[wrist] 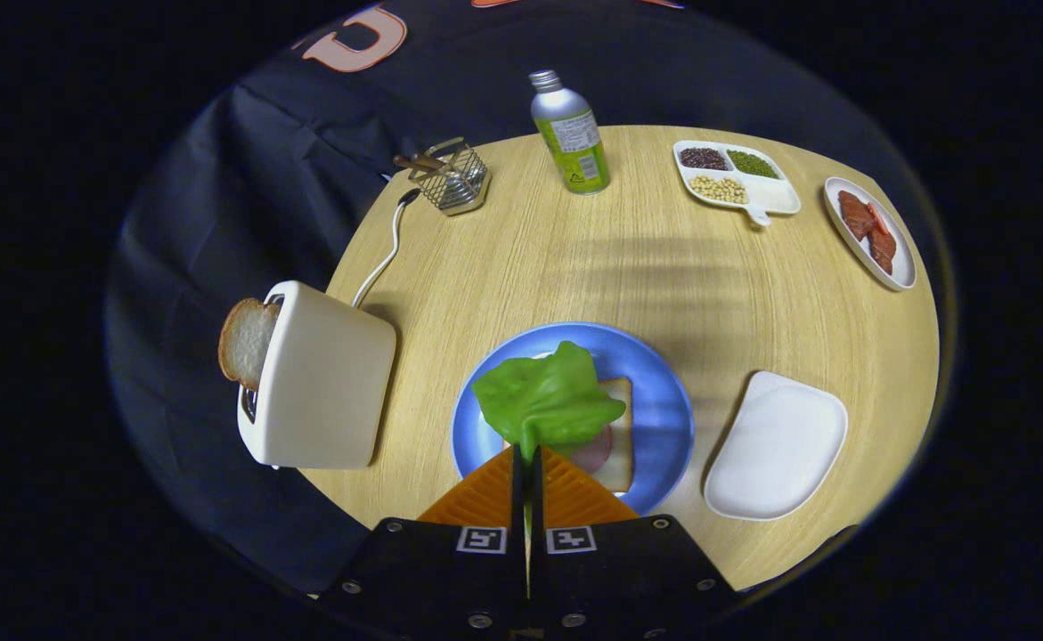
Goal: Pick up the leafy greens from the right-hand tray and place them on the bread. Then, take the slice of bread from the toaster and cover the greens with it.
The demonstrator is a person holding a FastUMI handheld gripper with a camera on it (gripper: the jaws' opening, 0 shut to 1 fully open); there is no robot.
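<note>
Leafy greens hang over the blue plate, stem end pinched between the two fingers of the tool. Tool closed on the greens; both fingers pressed together on the stem with almost no gap. The leaf spreads just ahead of the fingertips, covering most of the bread that lies on the blue plate. Cannot tell whether the leaf touches the bread or hovers above it. A pink slice of ham shows on the bread at the leaf's near edge.

Landmark: blue plate, on a round wooden surface.
- Left of the plate: white toaster, a slice of bread in the toaster standing up out of its slot. White cord runs from the toaster toward the far side.
- Right of the plate, near it: white tray.
- Beyond the plate, far edge of the surface: green bottle with metal cap, upright.
- Beyond and left of the plate: wire basket with brown sticks in it.
- Beyond and right of the plate: divided dish with three kinds of beans in separate compartments; further right, an oval dish with red meat slices.
</note>
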